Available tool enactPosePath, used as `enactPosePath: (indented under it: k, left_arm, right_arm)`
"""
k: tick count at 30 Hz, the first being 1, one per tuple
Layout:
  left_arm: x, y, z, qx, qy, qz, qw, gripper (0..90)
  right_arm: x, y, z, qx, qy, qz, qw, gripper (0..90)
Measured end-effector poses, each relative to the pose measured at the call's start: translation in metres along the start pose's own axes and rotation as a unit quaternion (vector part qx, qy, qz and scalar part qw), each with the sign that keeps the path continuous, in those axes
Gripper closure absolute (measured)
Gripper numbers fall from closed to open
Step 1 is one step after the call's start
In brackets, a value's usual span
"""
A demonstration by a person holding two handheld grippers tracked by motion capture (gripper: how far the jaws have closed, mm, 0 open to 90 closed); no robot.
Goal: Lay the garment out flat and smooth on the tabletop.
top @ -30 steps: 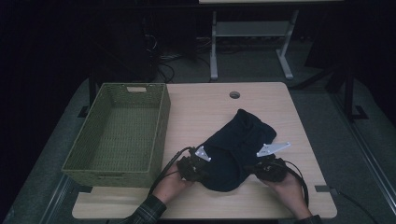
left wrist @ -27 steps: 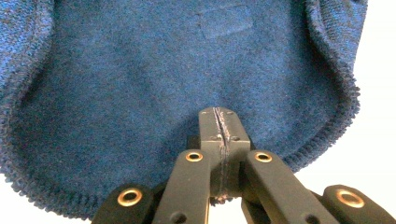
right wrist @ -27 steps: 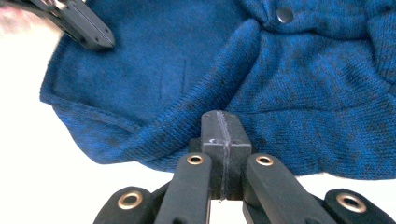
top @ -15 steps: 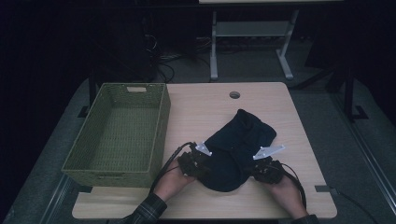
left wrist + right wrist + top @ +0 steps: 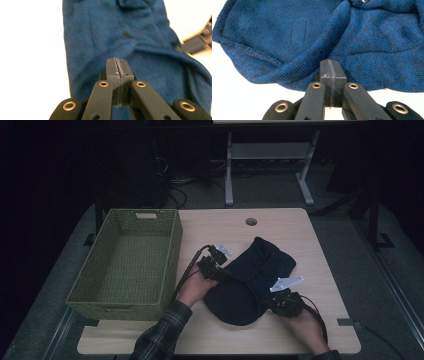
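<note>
Left gripper (image 5: 221,265) has carried its pinched sweater (image 5: 250,280) edge toward the far edge; right gripper (image 5: 280,301) pinches too. Keep both pinches tight, folding evenly.

High view above the table (image 5: 280,227) looking down, both gripper views close on the shared blue knit (image 5: 120,37).

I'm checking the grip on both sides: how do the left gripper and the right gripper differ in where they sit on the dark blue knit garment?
The left gripper sits at the dark blue knit garment's left edge, farther up the light wooden table and near the green woven basket. The right gripper sits at the garment's lower right edge, nearer the person. Both have their jaws shut against the fabric.
</note>
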State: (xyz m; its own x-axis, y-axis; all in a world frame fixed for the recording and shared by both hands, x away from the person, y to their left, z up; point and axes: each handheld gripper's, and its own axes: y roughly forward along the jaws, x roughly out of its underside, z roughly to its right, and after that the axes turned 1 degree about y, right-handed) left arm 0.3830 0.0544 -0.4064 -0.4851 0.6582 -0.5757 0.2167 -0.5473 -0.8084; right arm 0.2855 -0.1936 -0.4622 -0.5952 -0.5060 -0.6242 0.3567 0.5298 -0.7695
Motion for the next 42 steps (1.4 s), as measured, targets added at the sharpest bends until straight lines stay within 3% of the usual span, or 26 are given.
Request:
enactPosePath:
  k: [5, 9, 11, 19, 27, 36, 42]
  left_arm:
    - [-0.015, 0.012, -0.016, -0.015, 0.005, -0.009, 0.9998, 89.7]
    - [-0.020, 0.024, -0.025, -0.027, -0.008, -0.011, 0.9996, 89.6]
    - [-0.020, 0.030, -0.028, -0.026, -0.016, -0.015, 0.9994, 89.6]
    - [-0.013, 0.054, -0.034, -0.030, -0.017, -0.057, 0.9978, 89.7]
    - [-0.010, 0.053, -0.032, -0.031, -0.016, -0.057, 0.9977, 90.0]
    - [0.003, 0.045, -0.028, -0.013, -0.027, -0.054, 0.9981, 90.0]
    - [0.014, 0.039, -0.016, -0.006, -0.024, -0.052, 0.9983, 90.0]
  right_arm:
    - [0.000, 0.000, 0.000, 0.000, 0.000, 0.000, 1.0000, 90.0]
    - [0.000, 0.000, -0.001, 0.001, -0.001, 0.001, 1.0000, 90.0]
    - [0.000, 0.000, 0.000, 0.001, -0.003, 0.002, 1.0000, 90.0]
    - [0.000, 0.000, 0.000, 0.001, -0.003, 0.000, 1.0000, 90.0]
    - [0.000, 0.000, 0.001, -0.002, -0.003, -0.001, 1.0000, 90.0]
    - [0.004, -0.006, 0.012, 0.005, 0.011, -0.005, 0.9999, 90.0]
    - [0.007, -0.011, 0.021, 0.015, 0.024, -0.008, 0.9996, 90.0]
